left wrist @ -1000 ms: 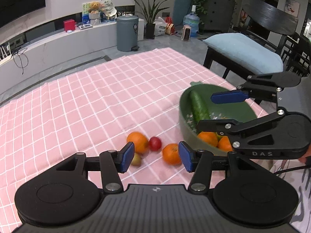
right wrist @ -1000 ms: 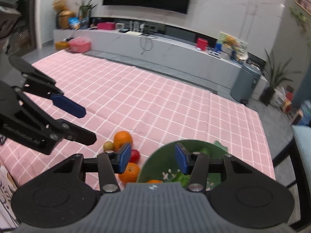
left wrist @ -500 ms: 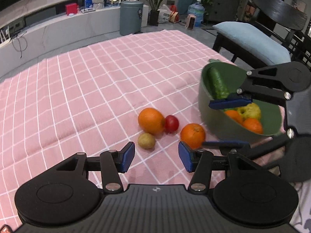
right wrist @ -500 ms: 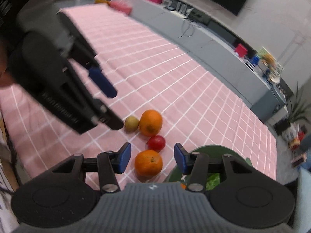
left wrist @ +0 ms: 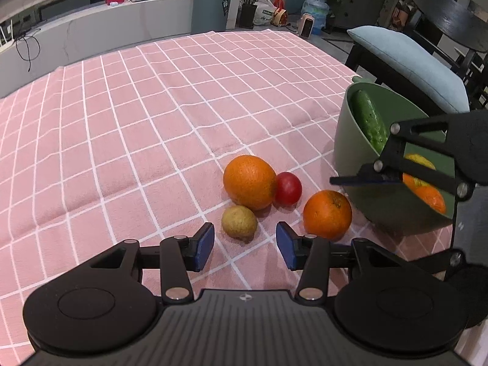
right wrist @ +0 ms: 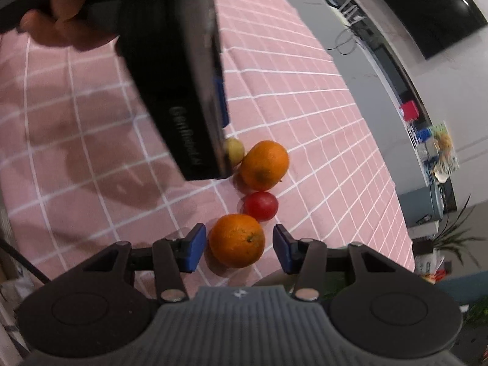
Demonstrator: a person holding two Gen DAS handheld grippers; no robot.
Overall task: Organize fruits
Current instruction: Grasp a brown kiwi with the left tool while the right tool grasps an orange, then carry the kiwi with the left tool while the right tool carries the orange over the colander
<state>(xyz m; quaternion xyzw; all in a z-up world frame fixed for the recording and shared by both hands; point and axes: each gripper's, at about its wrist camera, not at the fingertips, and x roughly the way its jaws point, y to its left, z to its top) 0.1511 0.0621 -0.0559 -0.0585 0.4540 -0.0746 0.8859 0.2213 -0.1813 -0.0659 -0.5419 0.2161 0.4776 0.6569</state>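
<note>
I've swung my right gripper (right wrist: 237, 245) down; its open jaws now straddle the near orange (right wrist: 236, 240), probably untouched. My left gripper (left wrist: 245, 245) hangs open at six o'clock of the small yellow fruit (left wrist: 238, 221).

A pink checked tablecloth (left wrist: 152, 106) carries two oranges (left wrist: 249, 182), a red fruit (left wrist: 288, 188), a small yellowish fruit (left wrist: 238, 221) and a green bowl (left wrist: 393, 210).

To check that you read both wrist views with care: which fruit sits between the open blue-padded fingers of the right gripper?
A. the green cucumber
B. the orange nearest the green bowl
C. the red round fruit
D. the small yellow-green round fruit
B: in the right wrist view the right gripper stands open around the orange nearest the green bowl, its pads not yet touching it, while the red round fruit lies beyond.
</note>
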